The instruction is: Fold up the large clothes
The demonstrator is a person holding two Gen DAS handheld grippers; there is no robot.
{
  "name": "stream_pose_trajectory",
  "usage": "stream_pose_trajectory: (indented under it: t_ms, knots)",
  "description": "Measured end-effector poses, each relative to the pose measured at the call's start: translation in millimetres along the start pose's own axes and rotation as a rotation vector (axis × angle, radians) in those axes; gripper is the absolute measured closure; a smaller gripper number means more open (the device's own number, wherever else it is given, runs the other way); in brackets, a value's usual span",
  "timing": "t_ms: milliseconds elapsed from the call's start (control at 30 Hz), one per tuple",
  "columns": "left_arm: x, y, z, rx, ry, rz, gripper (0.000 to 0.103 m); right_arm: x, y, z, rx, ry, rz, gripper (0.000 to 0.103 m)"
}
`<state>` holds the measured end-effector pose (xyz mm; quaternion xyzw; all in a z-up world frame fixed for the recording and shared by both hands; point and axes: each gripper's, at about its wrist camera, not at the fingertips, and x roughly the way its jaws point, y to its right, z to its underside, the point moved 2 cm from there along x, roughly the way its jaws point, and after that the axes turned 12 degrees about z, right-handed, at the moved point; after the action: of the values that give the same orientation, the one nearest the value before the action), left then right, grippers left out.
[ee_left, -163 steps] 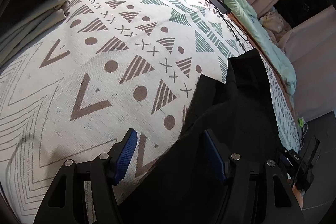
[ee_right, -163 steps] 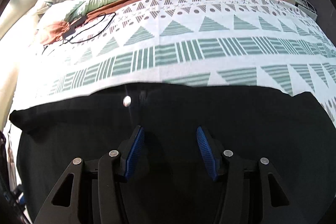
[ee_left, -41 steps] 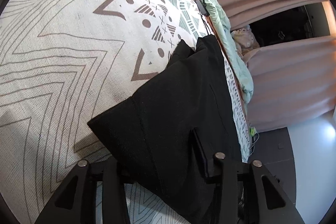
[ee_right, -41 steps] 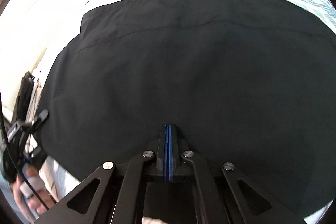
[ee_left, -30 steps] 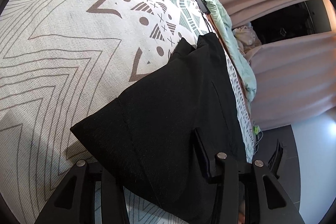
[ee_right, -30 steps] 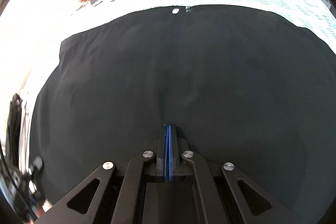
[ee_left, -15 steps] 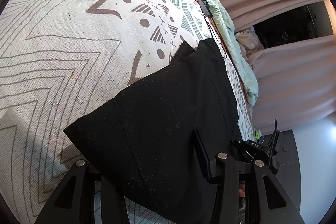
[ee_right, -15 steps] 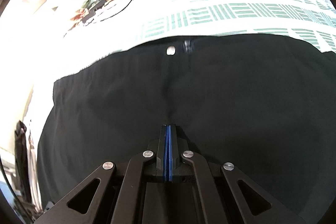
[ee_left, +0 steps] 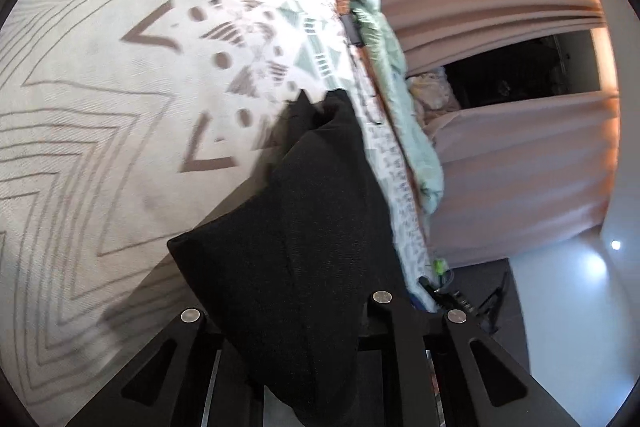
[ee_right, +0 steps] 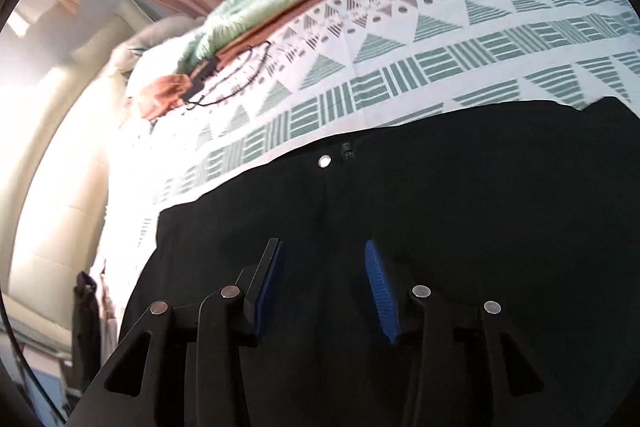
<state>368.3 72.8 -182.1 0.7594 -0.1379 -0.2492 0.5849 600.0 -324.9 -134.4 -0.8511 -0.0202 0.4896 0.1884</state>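
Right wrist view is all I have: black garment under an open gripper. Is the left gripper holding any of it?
Observer: Yes. A fold of the black garment runs between the fingers of the left gripper. Its jaws are closing and the cloth hides the pads.
Operator: Does it lie flat on the bed at that end?
Observer: No. Its near corner hangs clear of the patterned bedspread, with a shadow under it.
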Motion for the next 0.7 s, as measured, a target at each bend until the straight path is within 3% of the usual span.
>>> stream_pose_trajectory:
  t_ms: [133, 300, 500, 700]
  knots:
    - [4, 24, -4, 0.003, -0.018, 0.076, 0.088, -14, 0, 20, 0.021, -0.047, -0.032, 0.060]
    - [12, 60, -9, 0.060, -0.055, 0.120, 0.088, -41, 8, 39, -0.005, -0.030, -0.038, 0.060]
    - [25, 98, -5, 0.138, -0.093, 0.138, 0.088, -56, 22, 85, -0.016, -0.065, -0.050, 0.061]
    - [39, 124, -1, 0.200, -0.120, 0.141, 0.088, -74, 25, 126, -0.050, -0.066, -0.062, 0.069]
